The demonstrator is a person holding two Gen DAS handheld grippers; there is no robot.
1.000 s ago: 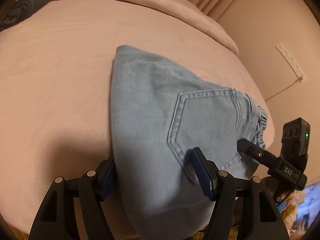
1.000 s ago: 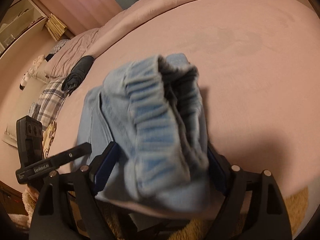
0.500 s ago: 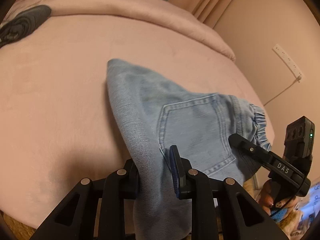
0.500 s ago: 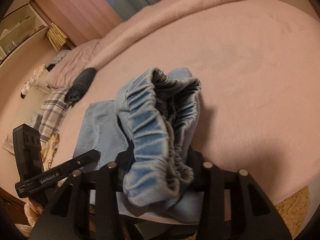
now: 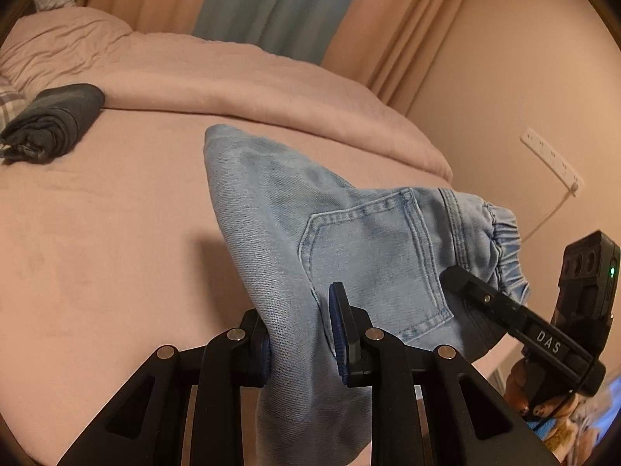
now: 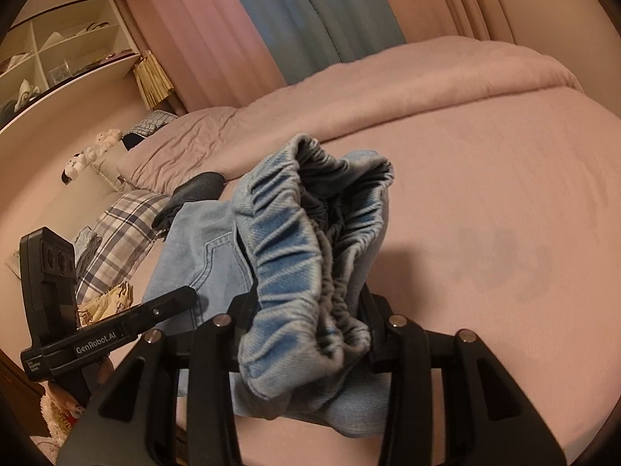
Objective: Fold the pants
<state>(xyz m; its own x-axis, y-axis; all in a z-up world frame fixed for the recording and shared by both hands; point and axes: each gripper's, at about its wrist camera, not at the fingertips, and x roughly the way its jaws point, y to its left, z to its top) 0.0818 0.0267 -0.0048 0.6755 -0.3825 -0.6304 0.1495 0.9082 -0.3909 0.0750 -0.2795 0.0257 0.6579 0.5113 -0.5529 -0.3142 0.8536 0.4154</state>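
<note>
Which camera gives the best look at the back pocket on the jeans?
The left wrist view: the whole stitched back pocket faces the camera. The right wrist view shows only a sliver of its stitching beside the bunched waistband.

Pants (image 5: 361, 248): matt woven denim, stitched seams. Bedspread (image 5: 97, 233): soft, probably fleecy cloth. Tongs (image 5: 302, 334): black plastic.

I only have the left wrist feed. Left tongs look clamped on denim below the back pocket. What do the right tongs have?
Observer: The right tongs are shut on the bunched elastic waistband of the jeans.
Operator: Anything left of the bed? My feed cuts off there.
Observer: A plaid pillow lies at that side, with a white shelf unit on the wall above.
Operator: I see a dark folded garment on the sheet. Does it show in yours?
Observer: Partly. The dark garment peeks out behind the jeans, next to the plaid pillow.
</note>
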